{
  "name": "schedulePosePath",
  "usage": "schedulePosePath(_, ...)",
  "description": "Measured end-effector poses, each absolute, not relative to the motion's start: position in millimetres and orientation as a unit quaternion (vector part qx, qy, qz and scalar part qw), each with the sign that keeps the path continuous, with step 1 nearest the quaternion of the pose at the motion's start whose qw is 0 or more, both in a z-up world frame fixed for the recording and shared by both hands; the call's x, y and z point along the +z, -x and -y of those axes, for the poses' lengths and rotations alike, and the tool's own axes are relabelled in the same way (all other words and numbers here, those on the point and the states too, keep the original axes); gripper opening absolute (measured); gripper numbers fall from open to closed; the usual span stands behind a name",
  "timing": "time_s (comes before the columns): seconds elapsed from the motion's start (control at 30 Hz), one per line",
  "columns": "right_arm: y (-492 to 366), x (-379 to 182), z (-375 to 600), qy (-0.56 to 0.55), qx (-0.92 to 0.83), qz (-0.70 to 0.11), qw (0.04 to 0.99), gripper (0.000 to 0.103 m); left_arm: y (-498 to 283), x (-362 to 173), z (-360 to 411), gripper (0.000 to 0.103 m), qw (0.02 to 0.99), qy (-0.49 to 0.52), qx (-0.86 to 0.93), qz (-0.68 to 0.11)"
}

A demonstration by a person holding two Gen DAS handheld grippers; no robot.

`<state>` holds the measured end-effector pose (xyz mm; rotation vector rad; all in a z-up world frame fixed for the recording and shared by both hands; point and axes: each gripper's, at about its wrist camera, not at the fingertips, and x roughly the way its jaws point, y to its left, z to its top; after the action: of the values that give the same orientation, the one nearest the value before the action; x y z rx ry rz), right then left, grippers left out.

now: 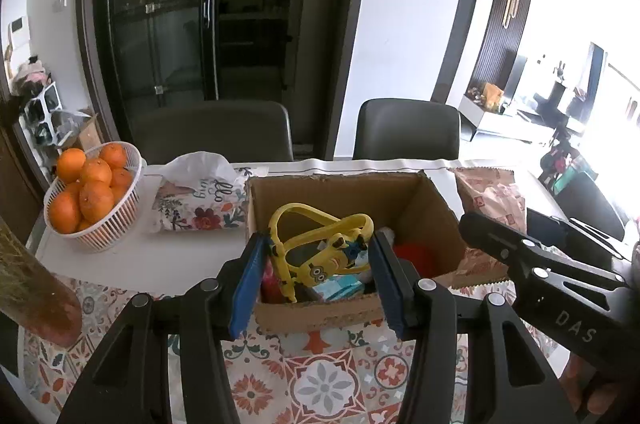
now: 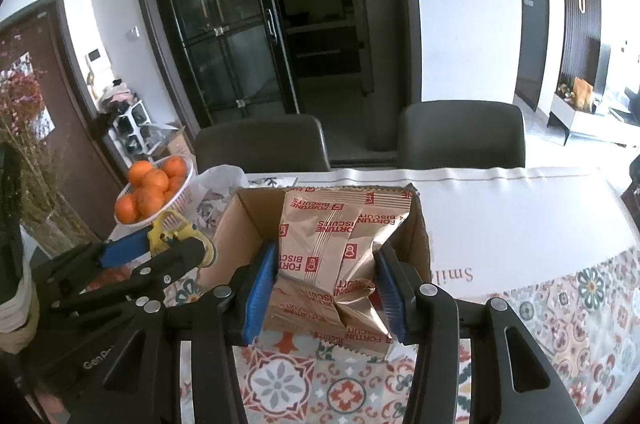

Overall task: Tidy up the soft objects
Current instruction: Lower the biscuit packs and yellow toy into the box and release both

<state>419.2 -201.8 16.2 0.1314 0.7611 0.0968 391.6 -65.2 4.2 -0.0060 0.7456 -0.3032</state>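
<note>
An open cardboard box [image 1: 432,212] stands on the table with soft items inside, among them something red [image 1: 416,256]. My left gripper [image 1: 318,264] is shut on a yellow Minion pouch with loop handles [image 1: 320,256], held over the box's near edge. My right gripper [image 2: 326,284] is shut on a tan Fortune Biscuits packet [image 2: 332,248], held upright in front of the box [image 2: 236,228]. The packet [image 1: 496,196] and the right gripper [image 1: 536,260] show in the left wrist view to the right of the box. The left gripper [image 2: 160,244] with the yellow pouch [image 2: 176,228] shows at left in the right wrist view.
A white basket of oranges [image 1: 92,192] and a floral tissue pack [image 1: 200,196] sit at the table's left. Two dark chairs [image 1: 408,128] stand behind the table. A patterned cloth [image 2: 580,296] covers the near part. Dried flowers in a vase [image 2: 32,184] stand far left.
</note>
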Motion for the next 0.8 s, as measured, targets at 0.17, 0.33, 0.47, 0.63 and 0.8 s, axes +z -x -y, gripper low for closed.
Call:
schedulePosePath(0.17, -433.1, 13.3, 202.9, -0.060, 0.051, -0.378, 0.923, 0.049, -407.2, 1.0, 68.9, 0.052, 0.917, 0.000, -0.145, -0.371)
schedulePosePath(0.33, -447.6, 4.9, 206.1, -0.067, 0.055, -0.392, 0.916, 0.049, -422.6, -2.3, 73.2, 0.052, 0.917, -0.008, -0.140, -0.374)
schedulePosePath(0.47, -459.4, -5.7, 208.2, -0.068, 0.055, -0.406, 0.910, 0.049, -435.5, -7.6, 76.2, 0.052, 0.914, -0.019, -0.137, -0.381)
schedulePosePath(0.63, -472.4, -19.6, 209.3, -0.056, 0.049, -0.422, 0.903, 0.049, -448.2, -18.4, 79.3, 0.052, 0.908, -0.035, -0.132, -0.395)
schedulePosePath(0.8, -482.3, -28.3, 206.8, -0.044, 0.052, -0.437, 0.897, 0.049, -459.4, -32.6, 83.4, 0.052, 0.900, -0.049, -0.130, -0.413)
